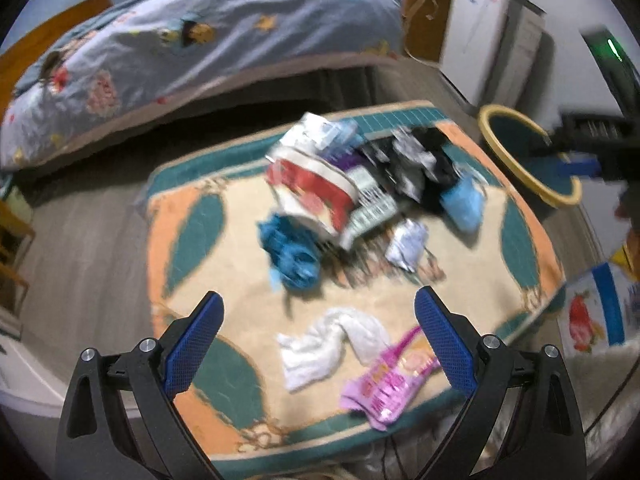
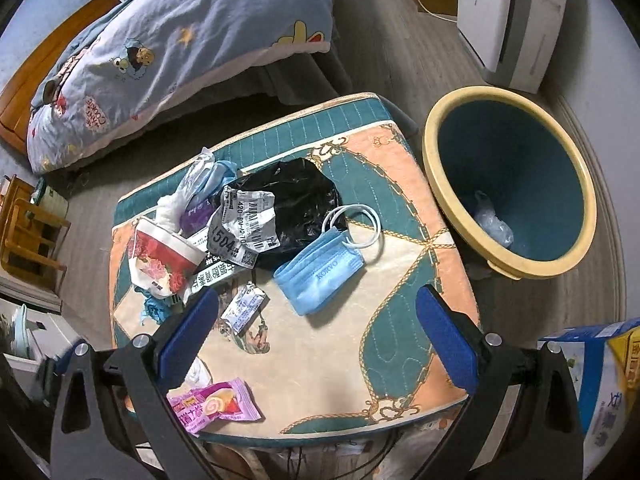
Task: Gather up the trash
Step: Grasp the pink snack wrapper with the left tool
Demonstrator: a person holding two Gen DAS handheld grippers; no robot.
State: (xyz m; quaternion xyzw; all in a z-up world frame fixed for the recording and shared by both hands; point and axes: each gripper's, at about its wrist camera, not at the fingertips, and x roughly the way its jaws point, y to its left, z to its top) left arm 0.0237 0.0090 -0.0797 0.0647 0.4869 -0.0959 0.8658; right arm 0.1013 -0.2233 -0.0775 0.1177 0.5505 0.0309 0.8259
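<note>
A bed [image 2: 168, 40] with a pale blue cartoon-print quilt fills the far side of the room, and in front of it stands a small counter [image 2: 400, 360] covered by a quilted cloth in cream, teal and peach. Just beside the counter's right edge a teal bin [image 2: 560, 184] with a cream rim sits on the floor, a bit of clear plastic lying inside. The trash is heaped on the counter's far half: a crumpled black bag [image 2: 300, 196], a red floral paper cup [image 2: 164, 256] on its side, a torn shipping label [image 2: 244, 224], and a blue face mask [image 2: 320, 276] nearer the middle. A white tissue [image 1: 332, 340] and a pink snack wrapper [image 2: 216, 402] lie at the near edge. The left gripper [image 1: 320, 340] hangs over those two, jaws apart and empty. The right gripper [image 2: 318, 340] hovers above bare cloth, jaws likewise wide apart, holding nothing.
</note>
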